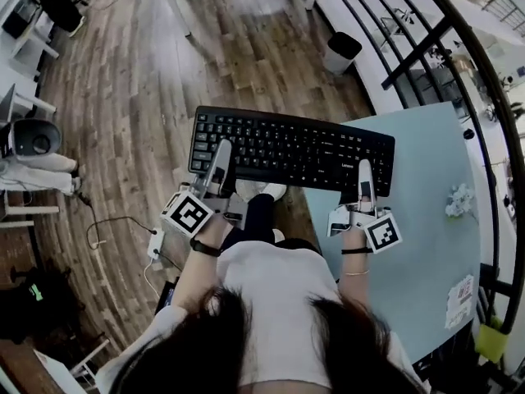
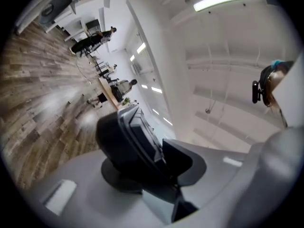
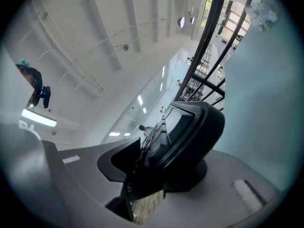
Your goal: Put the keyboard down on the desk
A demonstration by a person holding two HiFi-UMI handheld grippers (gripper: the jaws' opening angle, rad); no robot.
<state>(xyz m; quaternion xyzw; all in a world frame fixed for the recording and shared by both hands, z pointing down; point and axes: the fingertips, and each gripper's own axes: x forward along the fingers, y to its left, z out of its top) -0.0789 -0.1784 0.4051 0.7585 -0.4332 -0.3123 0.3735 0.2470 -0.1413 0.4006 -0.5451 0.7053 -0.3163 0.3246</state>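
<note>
Person (image 1: 271,318), seen from above: dark hair and white top, both forearms extended forward.

Left tool (image 1: 221,150): grey, two-jawed, with a square-marker cube (image 1: 190,213) at its rear. In the left gripper view, this tool (image 2: 152,151) has its jaws clamped on the near edge of the black computer keyboard (image 2: 135,132), one above and one below.

Right tool (image 1: 365,171): the same build. In the right gripper view, this tool (image 3: 152,151) has its jaws pinching the keyboard's (image 3: 185,127) near edge in the same way.

Black computer keyboard (image 1: 287,146): full-width, keys facing up, held crosswise in front of the person, gripped near each end of its near edge. Its right part lies over the corner of the pale blue tabletop (image 1: 426,220); its left part hangs over the wood-plank floor (image 1: 139,97). Whether it touches the tabletop cannot be told.

White waste bin with dark liner (image 1: 340,52): on the floor beyond the keyboard, beside a black railing (image 1: 426,39).
</note>
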